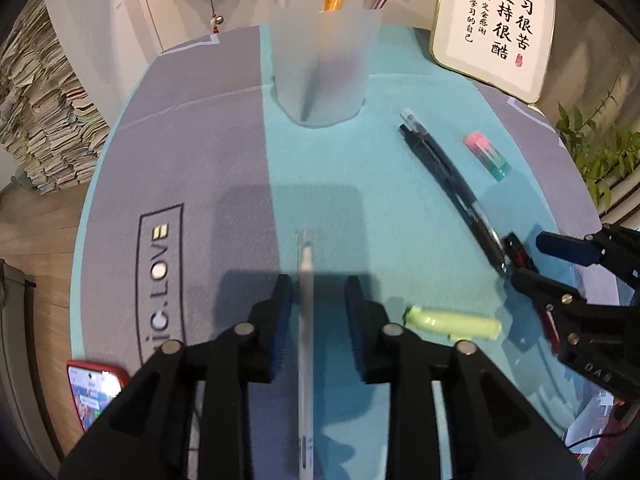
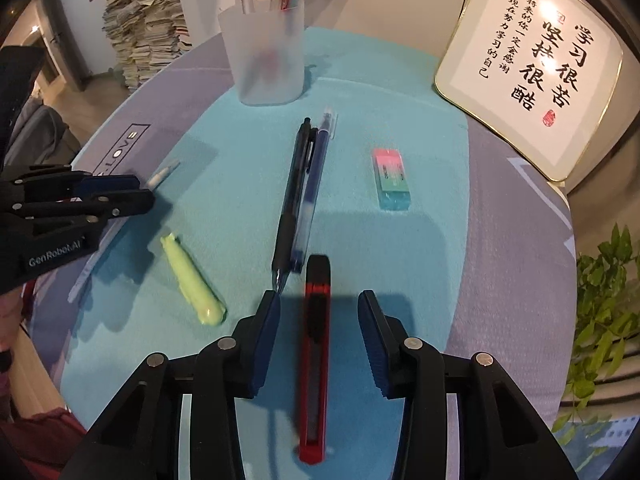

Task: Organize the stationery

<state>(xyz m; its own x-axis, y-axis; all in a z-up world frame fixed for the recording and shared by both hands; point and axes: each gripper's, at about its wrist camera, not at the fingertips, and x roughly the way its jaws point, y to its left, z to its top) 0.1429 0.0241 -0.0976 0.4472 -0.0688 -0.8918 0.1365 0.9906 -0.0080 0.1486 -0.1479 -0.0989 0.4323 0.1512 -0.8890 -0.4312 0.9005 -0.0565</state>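
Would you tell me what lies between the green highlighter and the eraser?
In the right wrist view, two pens lie side by side between the green highlighter and the eraser.

A cup point(image 2: 262, 56) is set at the table's point(image 2: 500, 240) far edge; two pens point(image 2: 300, 188) are laid before it, an eraser point(image 2: 391, 180) to their right.

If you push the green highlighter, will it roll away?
Probably a little. The highlighter looks round and smooth, so a sideways nudge could roll it. The mat under it looks like soft cloth, which should slow it. It looks short, stiff and light, so it should lift easily without bending.
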